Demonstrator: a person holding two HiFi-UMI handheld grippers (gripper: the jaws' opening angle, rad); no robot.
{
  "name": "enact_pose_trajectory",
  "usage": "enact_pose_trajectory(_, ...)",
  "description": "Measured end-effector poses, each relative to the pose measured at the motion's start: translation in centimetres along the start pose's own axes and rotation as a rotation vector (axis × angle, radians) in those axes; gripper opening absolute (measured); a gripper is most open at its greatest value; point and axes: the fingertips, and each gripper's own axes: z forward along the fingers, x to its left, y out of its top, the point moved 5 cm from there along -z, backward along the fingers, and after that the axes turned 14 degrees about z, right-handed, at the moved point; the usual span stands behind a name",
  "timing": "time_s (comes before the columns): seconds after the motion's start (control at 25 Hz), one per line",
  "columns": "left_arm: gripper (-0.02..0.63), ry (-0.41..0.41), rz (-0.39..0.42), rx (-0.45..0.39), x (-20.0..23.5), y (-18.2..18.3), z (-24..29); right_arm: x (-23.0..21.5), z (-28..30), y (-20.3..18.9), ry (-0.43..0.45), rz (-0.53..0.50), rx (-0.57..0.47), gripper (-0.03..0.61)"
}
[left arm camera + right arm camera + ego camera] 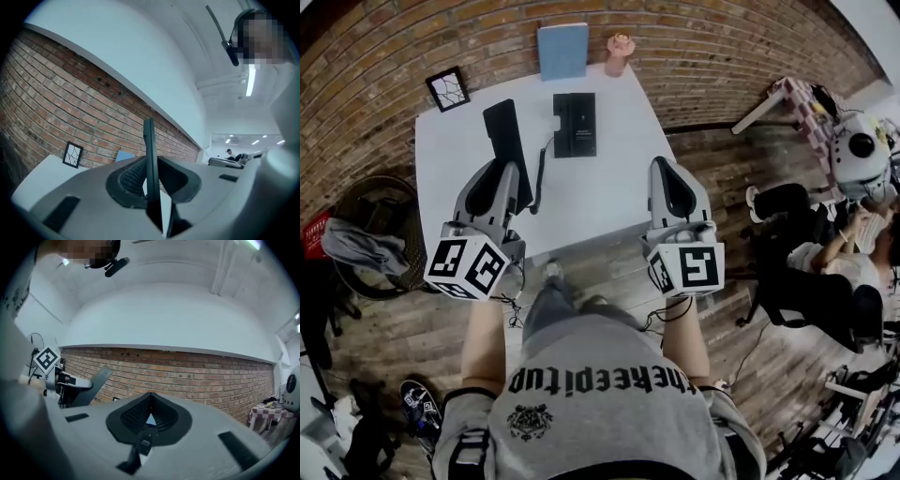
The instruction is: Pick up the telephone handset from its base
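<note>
STEP: lift in hand, as judged | LEFT: left gripper (149, 176) jaws part-open, clamped on the slim black plastic telephone handset (149, 140), edge-on between the pads | BASE: black rectangular base (575, 124) ahead-right of those jaws, apart | RIGHT: right gripper (150, 401) jaws closed tip to tip, empty | NEXT: keep the clamp firm and mind the black cord (541, 173)
</note>
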Motion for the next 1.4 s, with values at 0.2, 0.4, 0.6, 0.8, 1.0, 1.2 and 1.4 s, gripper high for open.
enact_pose_trajectory(0.2, 0.069, 0.038, 0.024, -0.012, -1.1, 1.3, -1.8, 0.2, -1.3, 0.4, 0.011, -0.004, -0.006, 0.003)
enact_pose_trajectory(0.4, 0.069, 0.070, 0.063, -0.051, -2.1, 2.2, -3.3, 0.2, -2.5, 0.7, 0.014, -0.004, -0.011, 0.003)
enact_pose_trajectory(0.6, 0.069, 0.090, 0.084, -0.068, -2.9, 2.7, -4.5, 0.3, -3.5, 1.0, 0.020, -0.005, -0.020, 0.003)
enact_pose_trajectory(0.8, 0.069, 0.114, 0.110, -0.098, -3.7, 2.9, -5.7, 0.3, -4.4, 1.2, 0.024, -0.005, -0.033, 0.003)
enact_pose_trajectory(1.0, 0.069, 0.142, 0.141, -0.128, -4.7, 3.5, -6.7, 0.1, -5.5, 1.5, 0.024, -0.008, -0.038, 0.003)
enact_pose_trajectory(1.2, 0.069, 0.158, 0.151, -0.148, -5.3, 3.7, -7.2, -0.2, -6.1, 1.4, 0.021, -0.008, -0.035, 0.003)
enact_pose_trajectory(1.4, 0.069, 0.169, 0.173, -0.173, -6.1, 3.9, -7.6, -0.5, -6.8, 1.4, 0.024, -0.009, -0.030, 0.003)
